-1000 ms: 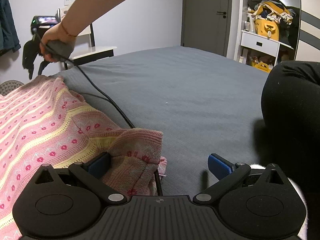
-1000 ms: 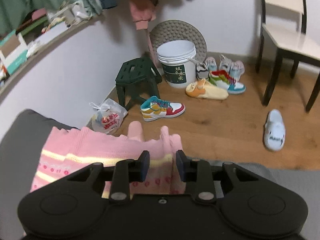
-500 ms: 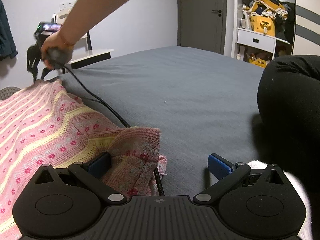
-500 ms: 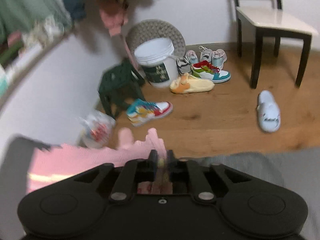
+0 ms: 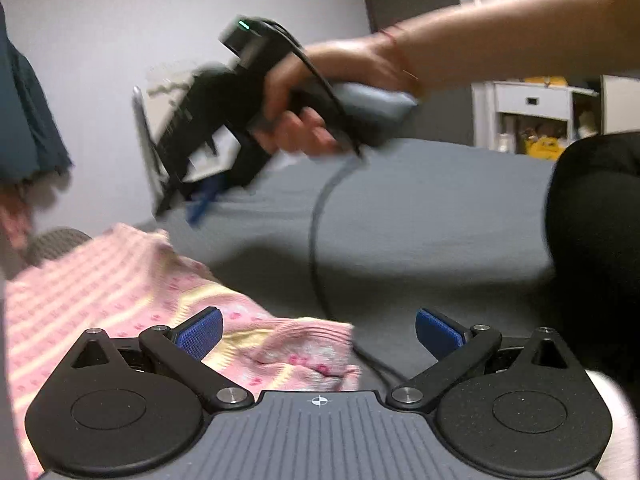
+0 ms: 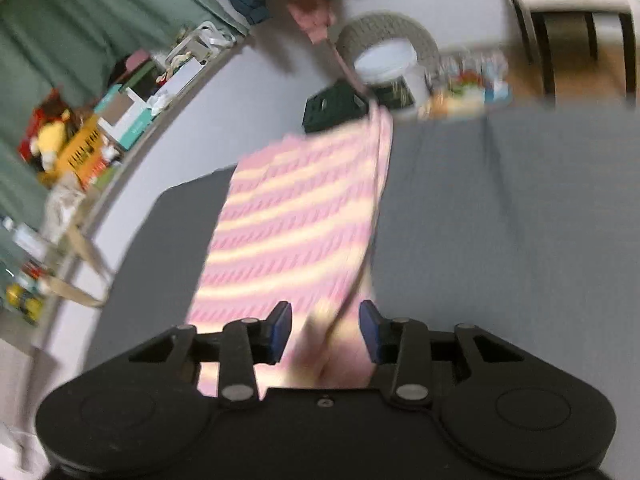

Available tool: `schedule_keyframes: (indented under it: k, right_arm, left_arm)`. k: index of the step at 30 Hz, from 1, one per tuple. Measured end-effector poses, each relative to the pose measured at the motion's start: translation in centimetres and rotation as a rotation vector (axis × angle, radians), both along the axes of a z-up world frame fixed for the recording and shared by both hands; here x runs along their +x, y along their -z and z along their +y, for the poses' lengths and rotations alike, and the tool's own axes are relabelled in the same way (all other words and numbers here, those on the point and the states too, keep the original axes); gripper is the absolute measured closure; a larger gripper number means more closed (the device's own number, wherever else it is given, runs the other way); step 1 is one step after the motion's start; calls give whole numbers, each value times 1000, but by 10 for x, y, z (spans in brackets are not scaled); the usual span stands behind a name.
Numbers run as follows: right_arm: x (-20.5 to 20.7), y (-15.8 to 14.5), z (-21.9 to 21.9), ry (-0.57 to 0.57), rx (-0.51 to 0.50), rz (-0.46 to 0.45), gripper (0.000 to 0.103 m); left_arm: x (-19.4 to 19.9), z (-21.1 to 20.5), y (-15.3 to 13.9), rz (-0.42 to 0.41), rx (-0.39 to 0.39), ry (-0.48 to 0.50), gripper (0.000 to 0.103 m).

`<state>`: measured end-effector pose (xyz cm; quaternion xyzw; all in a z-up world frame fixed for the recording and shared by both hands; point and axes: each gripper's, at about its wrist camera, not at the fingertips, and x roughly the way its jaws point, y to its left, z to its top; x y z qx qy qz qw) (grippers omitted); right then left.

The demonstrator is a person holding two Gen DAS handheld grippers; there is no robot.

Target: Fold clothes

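Observation:
A pink knitted sweater (image 5: 100, 288) with yellow stripes lies on the grey bed (image 5: 420, 220), its near fold reaching between my left gripper's (image 5: 318, 332) blue pads. That gripper is wide open and the pads do not touch the cloth. My right gripper (image 5: 200, 200), in a person's hand (image 5: 304, 120), is blurred in the air above the sweater's far edge with nothing hanging from it. In the right wrist view the right gripper (image 6: 324, 328) has its jaws opening. The sweater (image 6: 296, 216) shows between them, stretching away across the bed (image 6: 500, 220).
A black cable (image 5: 316, 240) trails from the right gripper across the bed to the left one. A person's black-clad knee (image 5: 592, 220) rests on the bed at right. Past the bed's far edge stand a white bucket (image 6: 392, 64), a dark stool (image 6: 336, 104), shoes and a chair.
The right gripper let go of the sweater's far edge and swung fast across the bed towards the left gripper. The left gripper rose a little and stays open.

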<state>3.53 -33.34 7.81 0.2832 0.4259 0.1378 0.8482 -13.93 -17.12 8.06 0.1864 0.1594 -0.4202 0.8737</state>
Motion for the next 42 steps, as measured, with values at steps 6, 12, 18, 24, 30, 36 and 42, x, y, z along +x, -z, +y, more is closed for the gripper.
schedule_keyframes:
  k: [6, 12, 18, 24, 30, 36, 42]
  right_arm:
    - [-28, 29, 37, 49, 10, -37, 70]
    - [-35, 27, 30, 87, 34, 18, 92]
    - [-40, 47, 9, 142, 186, 122, 77]
    - [-69, 8, 3, 105, 28, 16, 63]
    - [-101, 4, -14, 138, 53, -6, 63]
    - [-110, 1, -32, 188, 55, -36, 62]
    - [-113, 1, -35, 175, 58, -58, 62]
  left_arm:
    - [-7, 8, -5, -48, 30, -44, 1]
    - [-24, 0, -6, -124, 124, -25, 7]
    - [-33, -19, -2, -166, 241, -35, 7]
    - [-27, -33, -12, -135, 264, -117, 12]
    - [-22, -45, -19, -152, 366, -127, 42]
    - [-26, -57, -12, -147, 479, -39, 89]
    - [-37, -60, -14, -144, 545, 107, 91]
